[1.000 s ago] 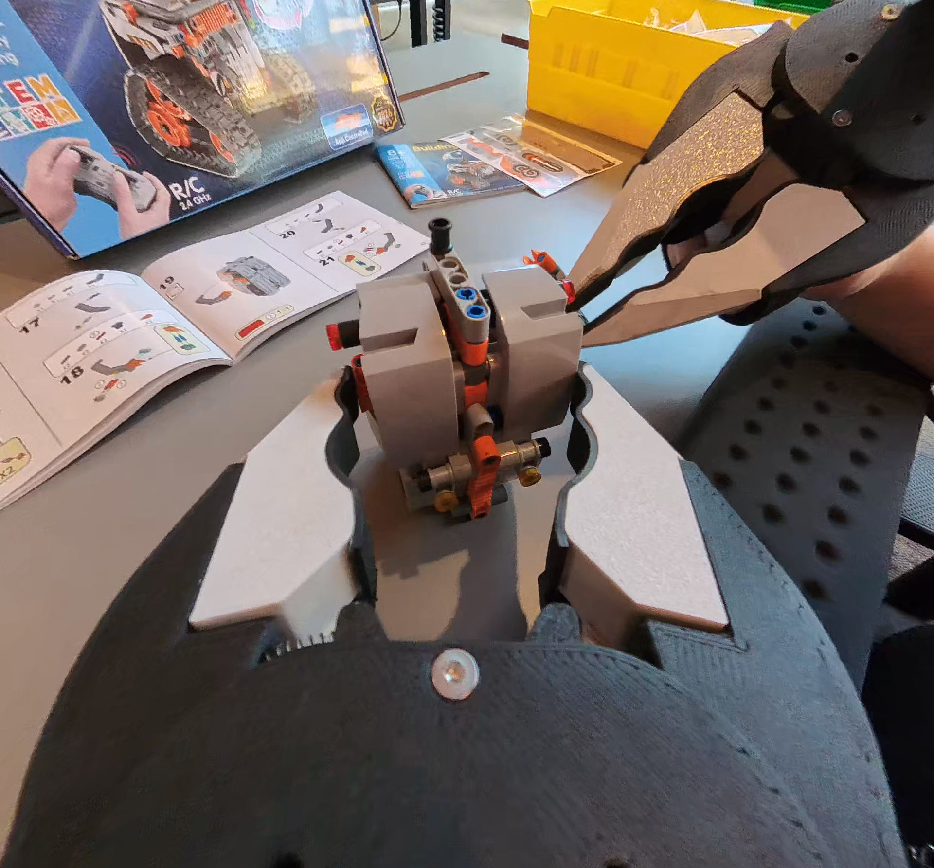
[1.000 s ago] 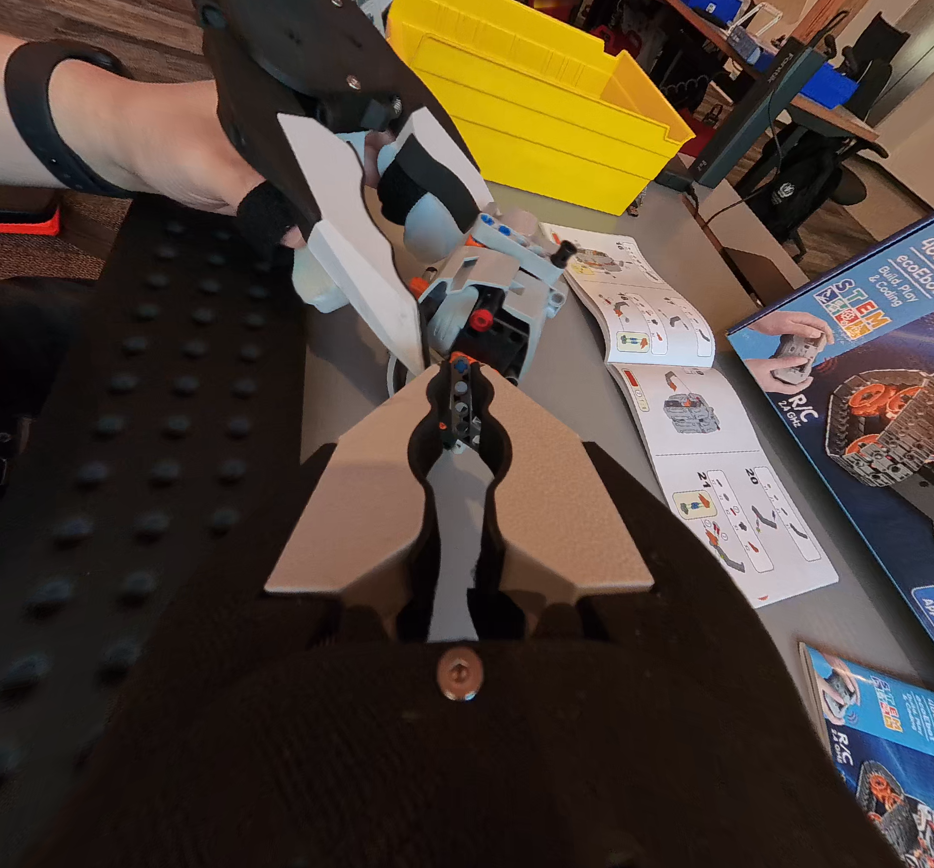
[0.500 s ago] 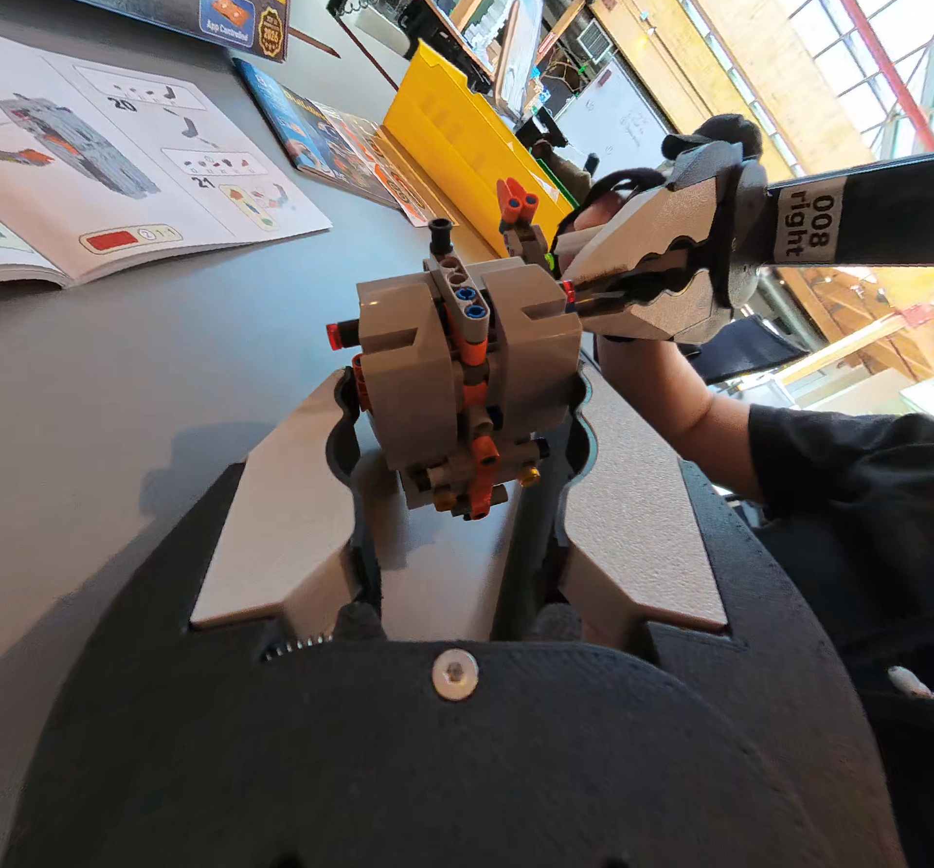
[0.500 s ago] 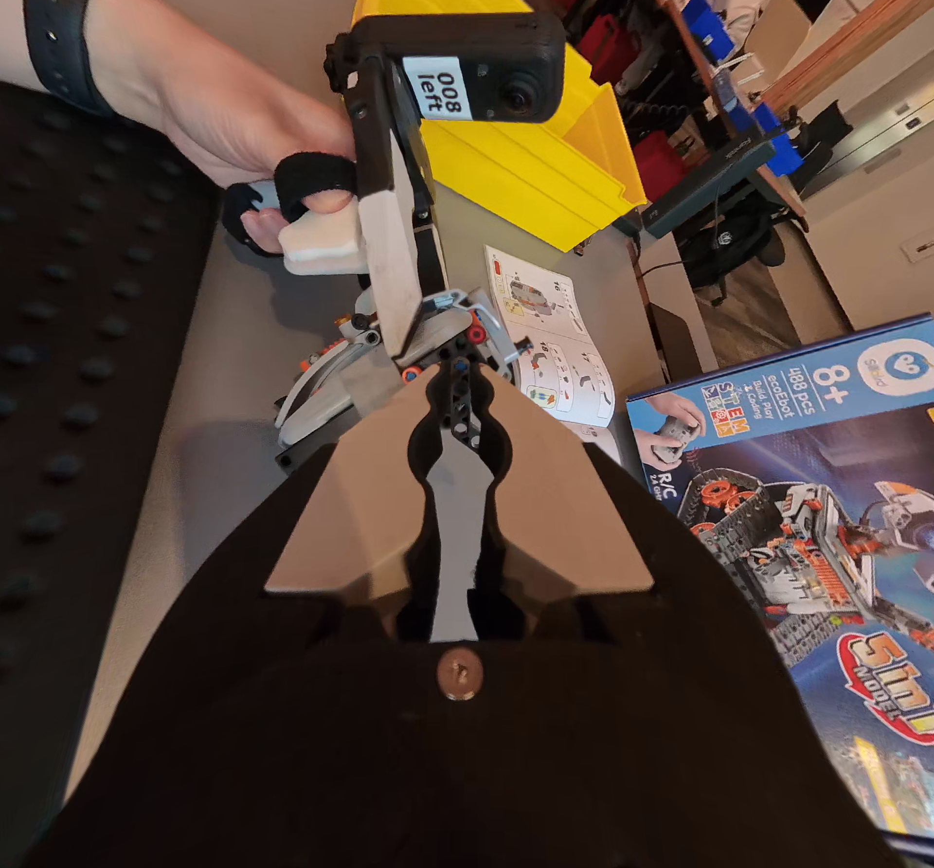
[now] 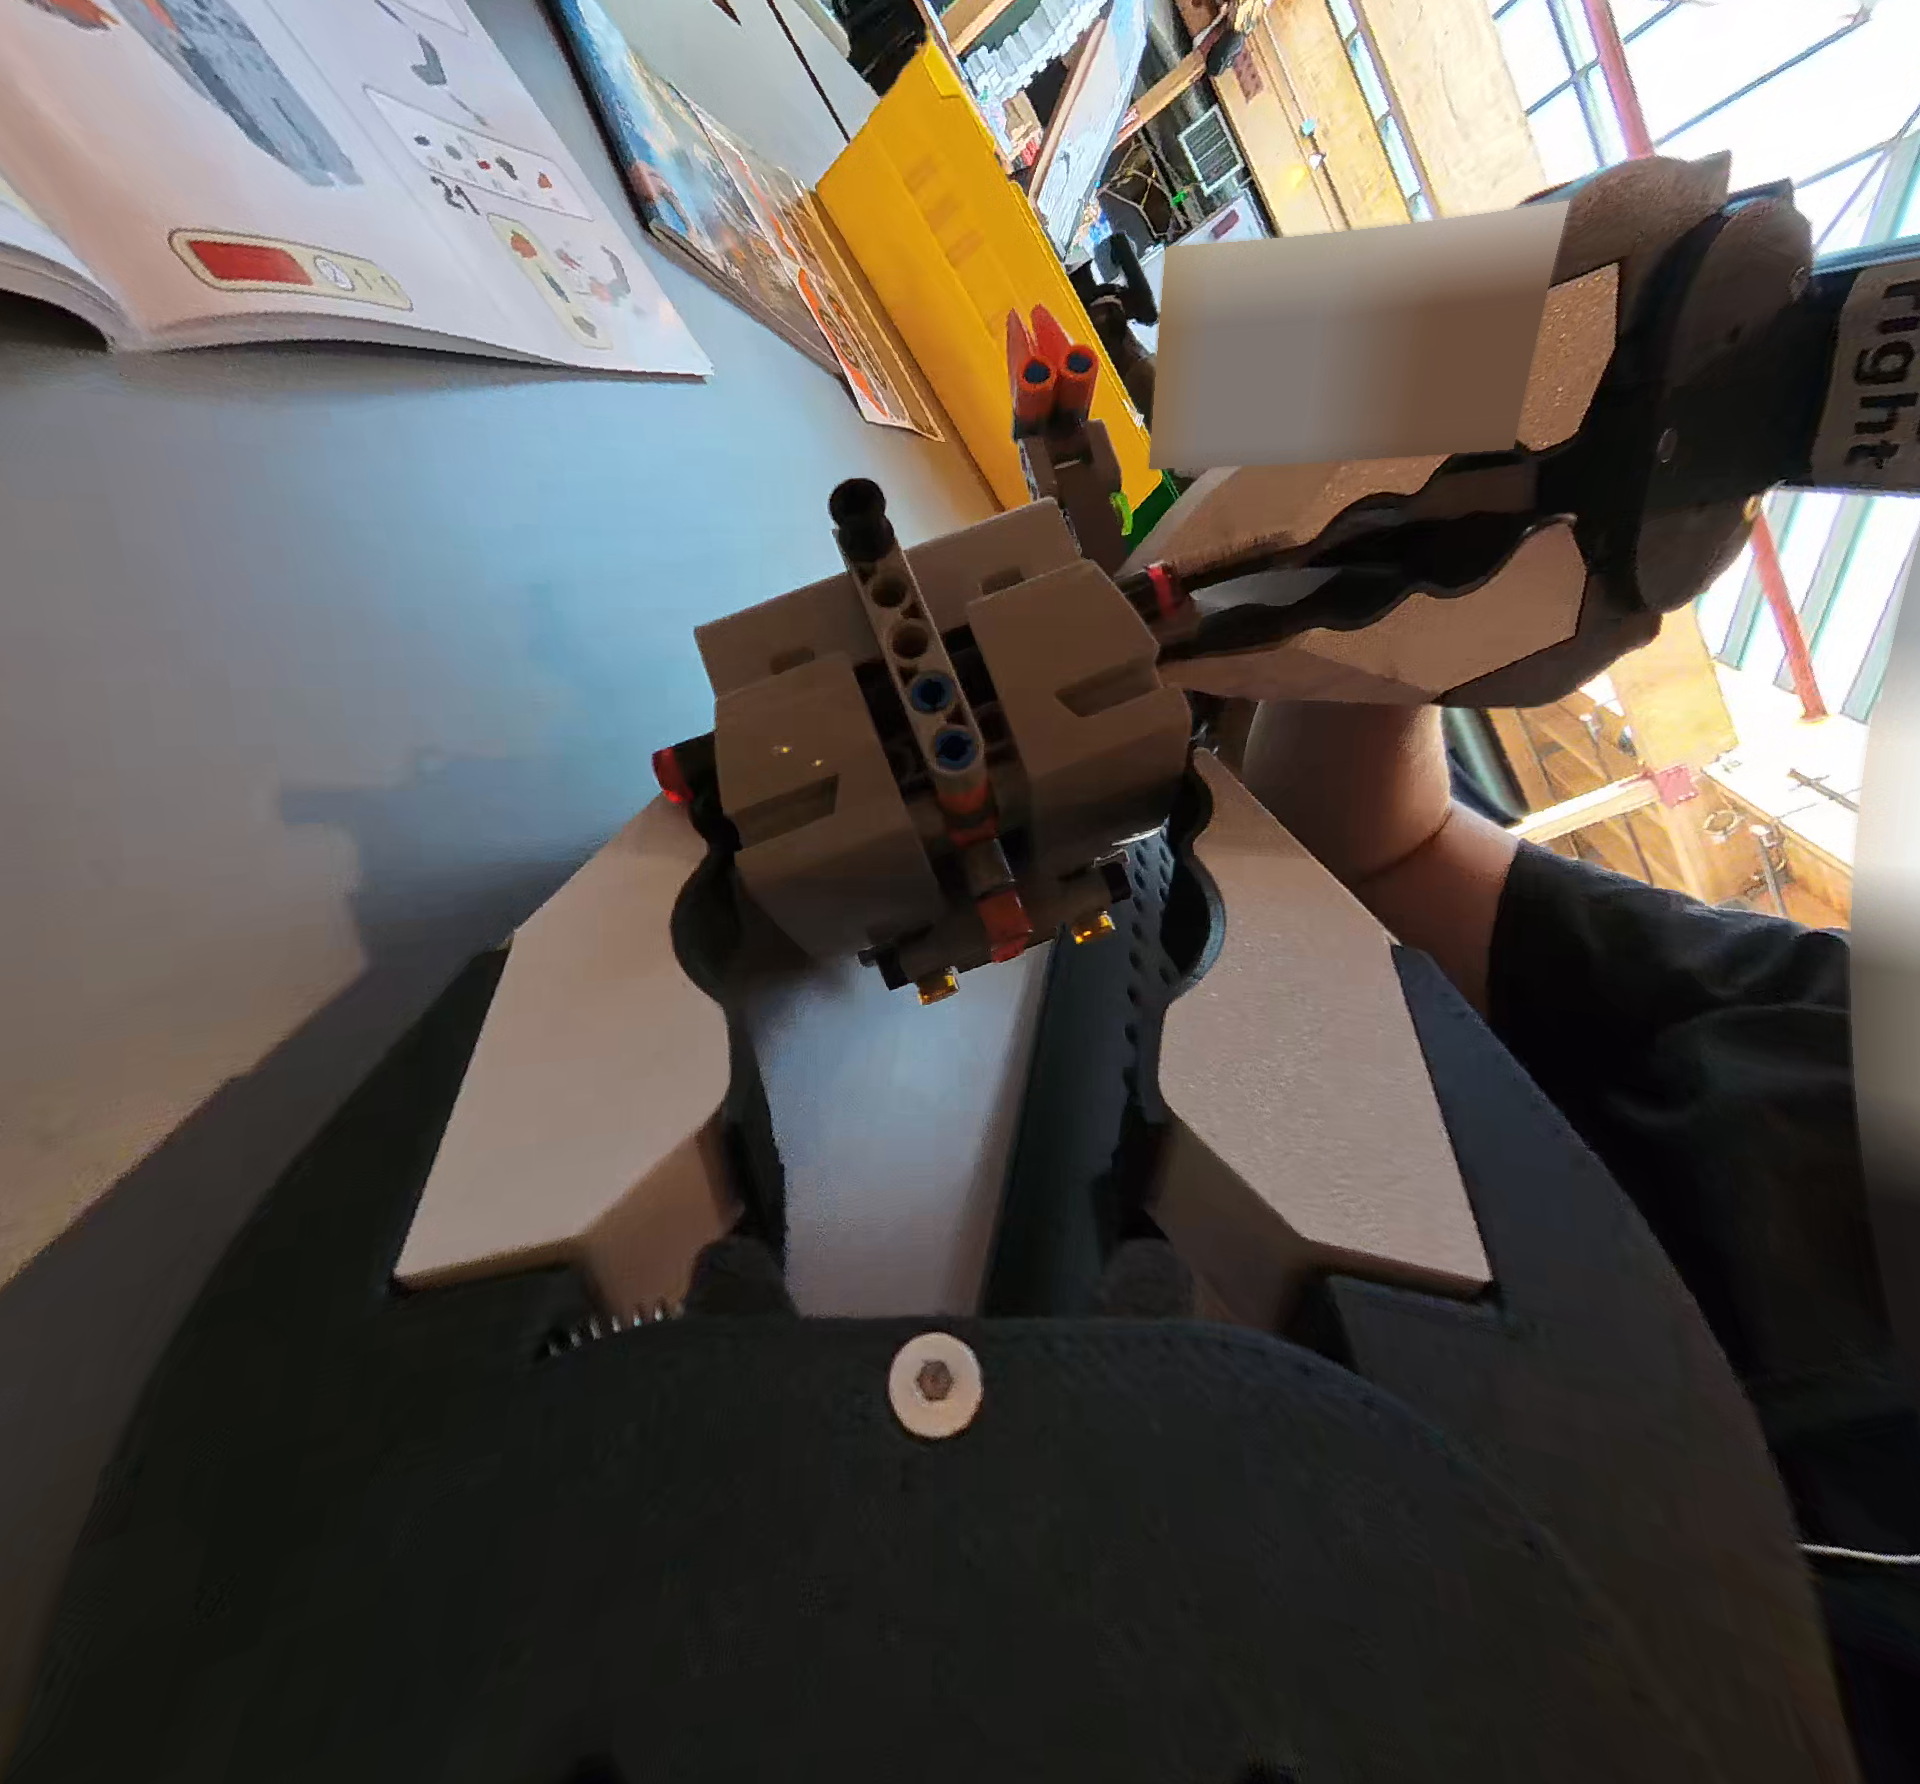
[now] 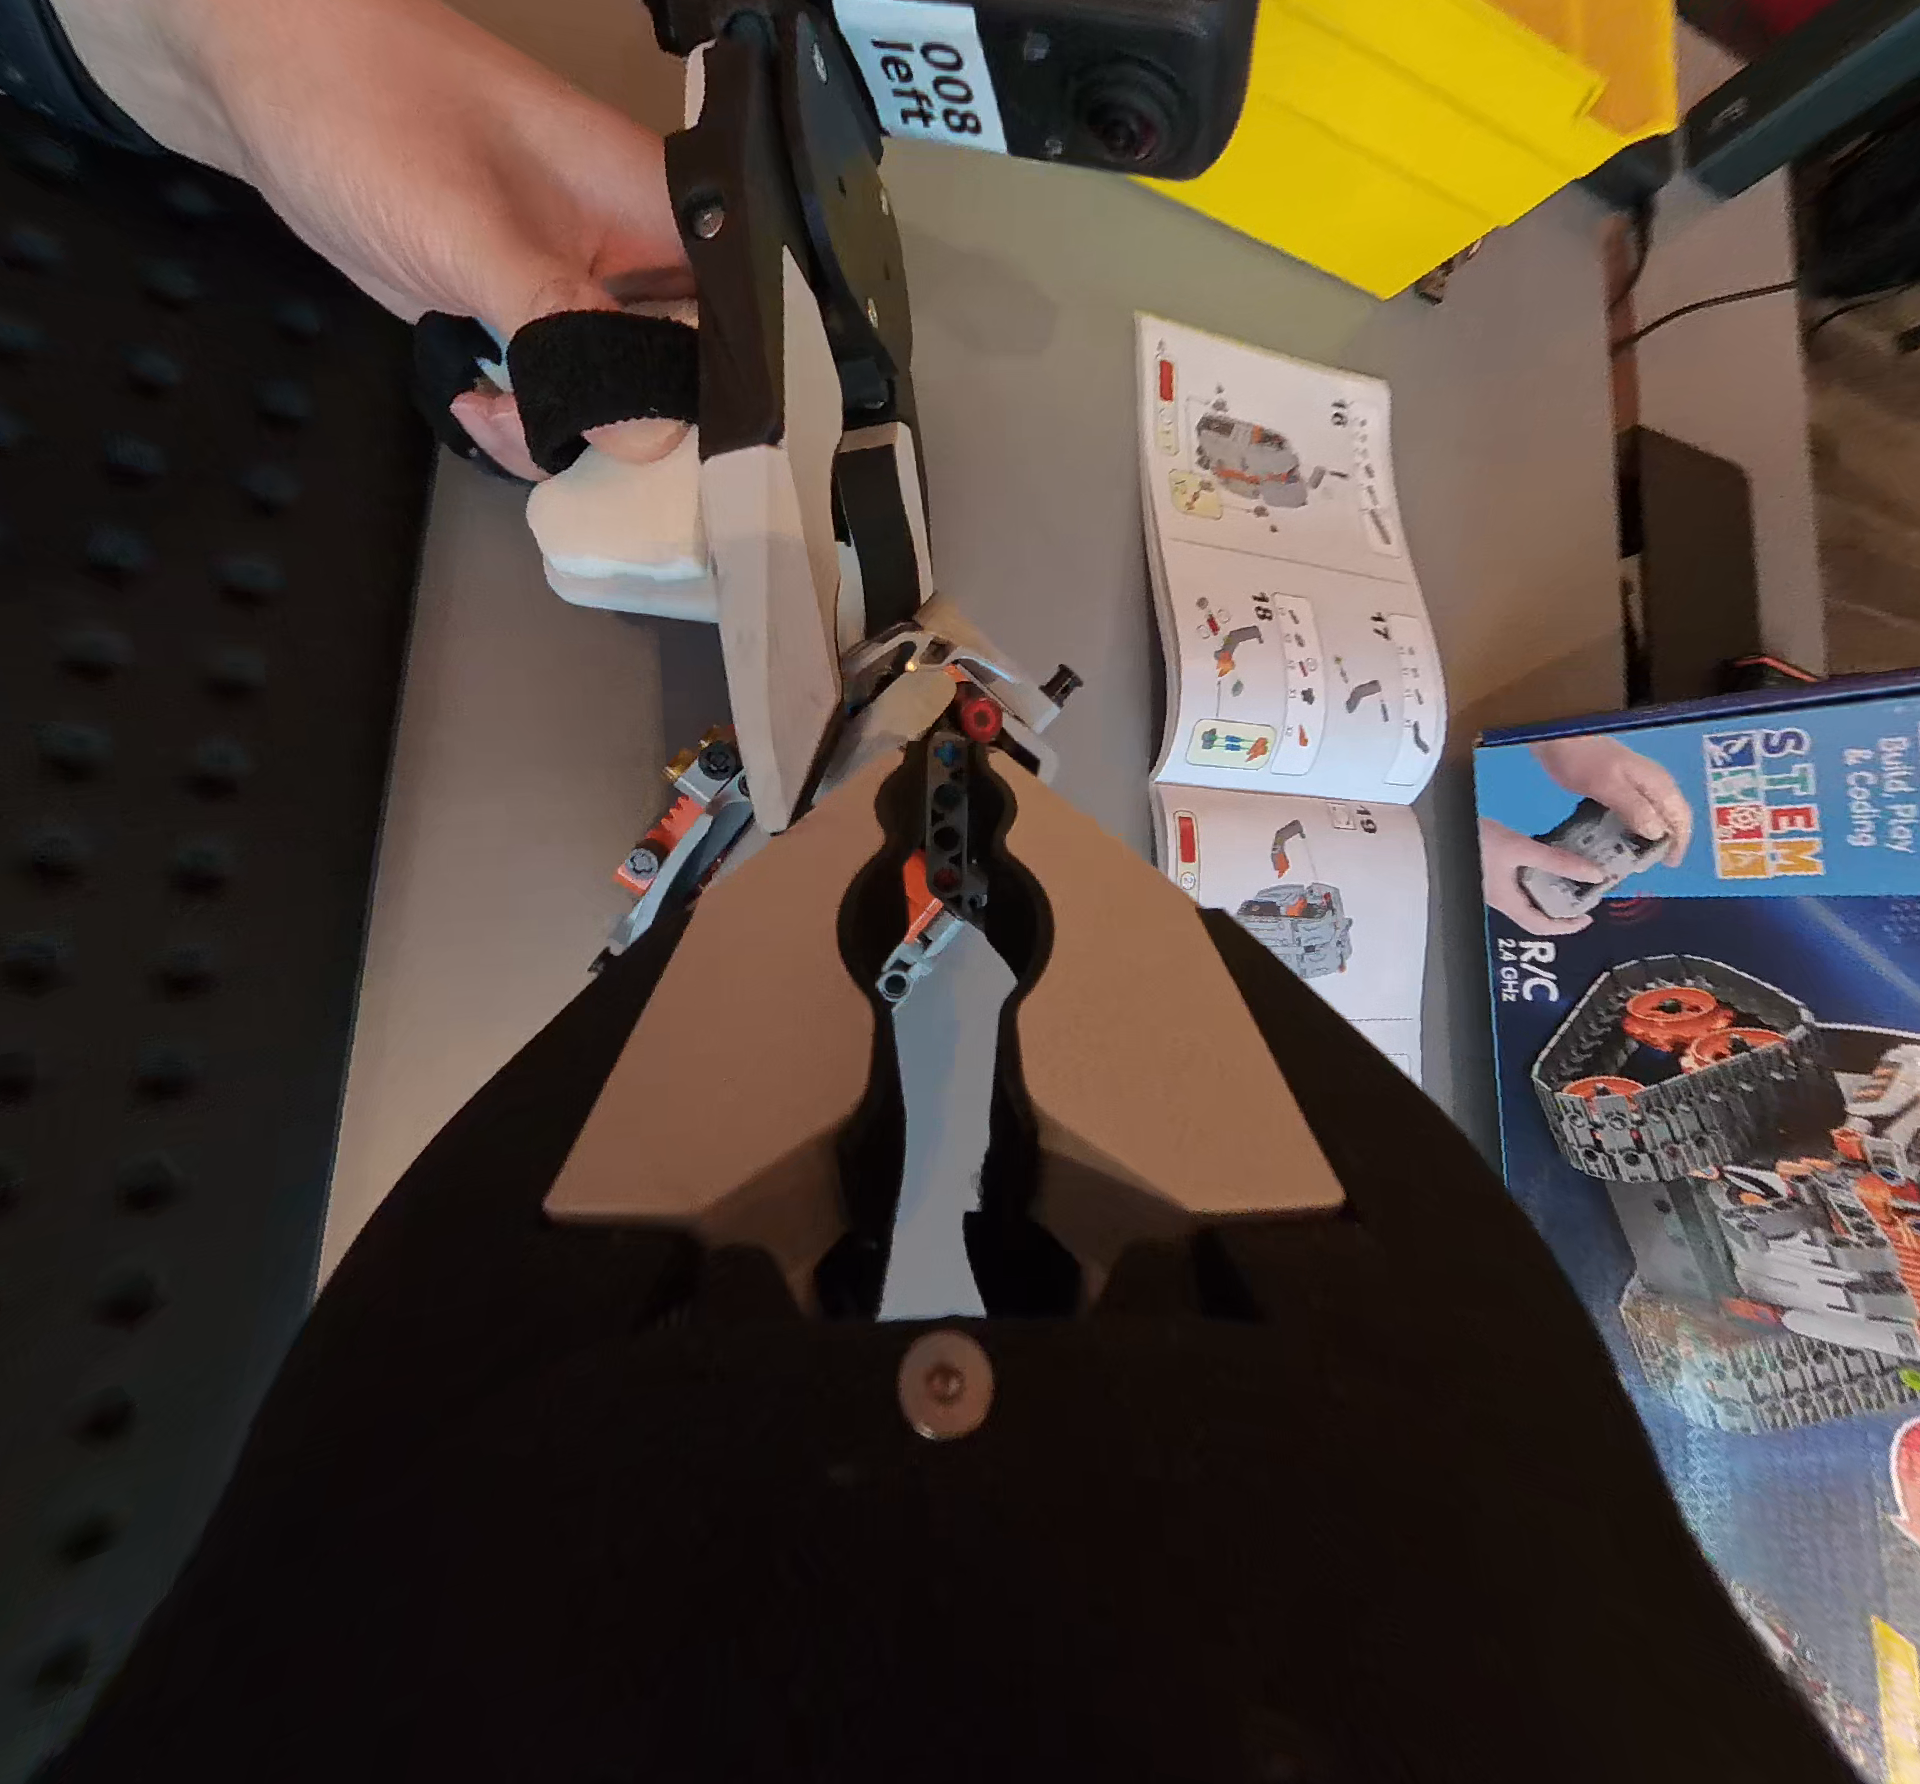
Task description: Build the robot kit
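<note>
The left gripper [image 5: 940, 861] is clamped on a grey building-brick assembly [image 5: 925, 758], its two pale fingers [image 5: 582, 1038] pressing the flat grey side panels. The assembly is held clear of the grey table [image 5: 312, 591], tilted, with a perforated grey beam [image 5: 914, 654] running up its middle and a black pin at the beam's far end.

The right gripper [image 6: 951, 789] is closed narrowly on a short black perforated beam [image 6: 951, 830], which stands lengthwise between its fingertips. The beam's far end meets the assembly at a red pin [image 6: 977, 718]. An orange-and-grey piece hangs from the beam's near end, inside the finger recess.

Beyond the left gripper and to its left lies an open instruction booklet [image 5: 260, 176]; further off stands a yellow bin [image 5: 966, 280]. To the right of the right gripper lies the blue product box [image 6: 1704, 1059].

Handling, as a judgement: the assembly is light, rigid plastic, smooth-faced and liable to slip under a weak clamp. It is held together by friction pins only, so twisting or levering may separate sections. The broad grey panels are the sound place to grip; protruding pins and the orange barrels [image 5: 1055, 373] are not. The black beam is small and stiff; grip it across its flat sides.
</note>
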A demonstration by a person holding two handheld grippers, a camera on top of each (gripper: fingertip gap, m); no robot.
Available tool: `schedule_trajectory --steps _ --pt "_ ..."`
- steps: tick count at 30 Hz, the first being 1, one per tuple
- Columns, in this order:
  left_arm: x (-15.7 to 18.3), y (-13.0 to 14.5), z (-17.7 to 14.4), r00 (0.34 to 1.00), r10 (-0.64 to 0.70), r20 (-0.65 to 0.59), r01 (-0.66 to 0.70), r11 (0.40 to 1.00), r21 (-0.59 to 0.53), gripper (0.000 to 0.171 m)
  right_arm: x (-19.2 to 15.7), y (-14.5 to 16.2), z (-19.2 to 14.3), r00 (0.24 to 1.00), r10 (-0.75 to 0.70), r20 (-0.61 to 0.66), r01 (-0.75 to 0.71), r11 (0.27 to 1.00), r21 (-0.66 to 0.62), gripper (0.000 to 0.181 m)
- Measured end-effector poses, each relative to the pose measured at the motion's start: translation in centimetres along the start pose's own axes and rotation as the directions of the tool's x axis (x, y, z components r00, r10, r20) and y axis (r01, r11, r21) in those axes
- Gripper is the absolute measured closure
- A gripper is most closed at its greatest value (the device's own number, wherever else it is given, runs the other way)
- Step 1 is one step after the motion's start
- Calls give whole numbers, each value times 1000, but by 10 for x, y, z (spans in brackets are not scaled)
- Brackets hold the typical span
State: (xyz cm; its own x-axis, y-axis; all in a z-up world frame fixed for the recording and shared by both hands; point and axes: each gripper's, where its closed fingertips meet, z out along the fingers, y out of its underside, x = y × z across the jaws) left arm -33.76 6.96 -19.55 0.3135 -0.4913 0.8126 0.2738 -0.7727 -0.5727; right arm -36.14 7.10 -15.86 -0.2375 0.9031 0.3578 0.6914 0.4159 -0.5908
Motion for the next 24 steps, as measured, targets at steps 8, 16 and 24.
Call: schedule_trajectory --steps 8,16,24 --pt "-6 0 -4 996 -83 -33 84 997 2 90 1 5 10 999 -2 48 5 997 -73 173" --pt "-6 1 -4 995 -92 -39 92 996 -4 90 2 5 12 999 30 40 -28 999 -40 172" --pt "-6 1 -4 994 -100 -43 100 995 -5 90 7 3 10 994 -88 -61 86 996 -36 171"
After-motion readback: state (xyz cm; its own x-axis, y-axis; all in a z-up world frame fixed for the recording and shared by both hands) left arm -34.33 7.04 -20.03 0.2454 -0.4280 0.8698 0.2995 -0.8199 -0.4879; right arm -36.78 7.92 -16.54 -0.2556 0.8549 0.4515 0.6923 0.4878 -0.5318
